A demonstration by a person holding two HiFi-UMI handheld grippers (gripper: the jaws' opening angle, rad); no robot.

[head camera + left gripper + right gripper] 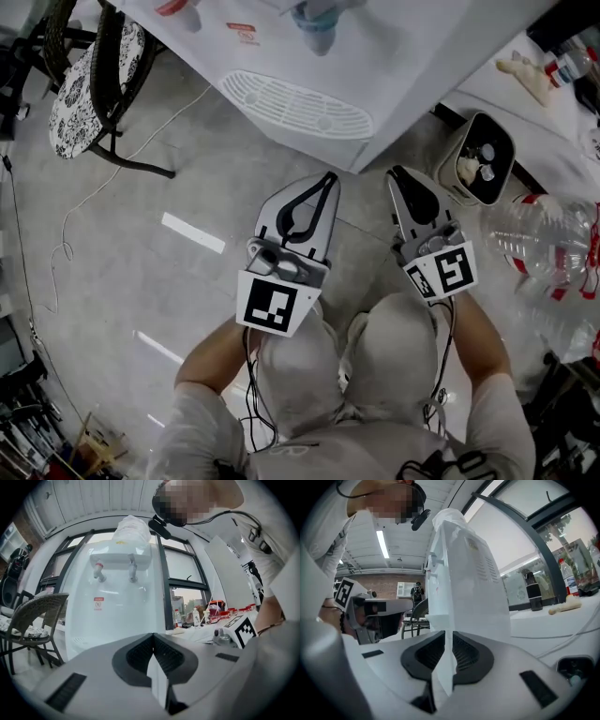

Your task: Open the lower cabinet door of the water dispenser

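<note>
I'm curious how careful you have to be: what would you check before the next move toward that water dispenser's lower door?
1. Water dispenser ahead of both tools: ok.
2. Left tool empty, jaws together: ok.
3. Right tool empty, jaws slightly apart: ok.
4. Lower door handle in sight: cannot tell; the tool bodies block the low part.
5. Chair stands off to the side of the dispenser: ok.
</note>
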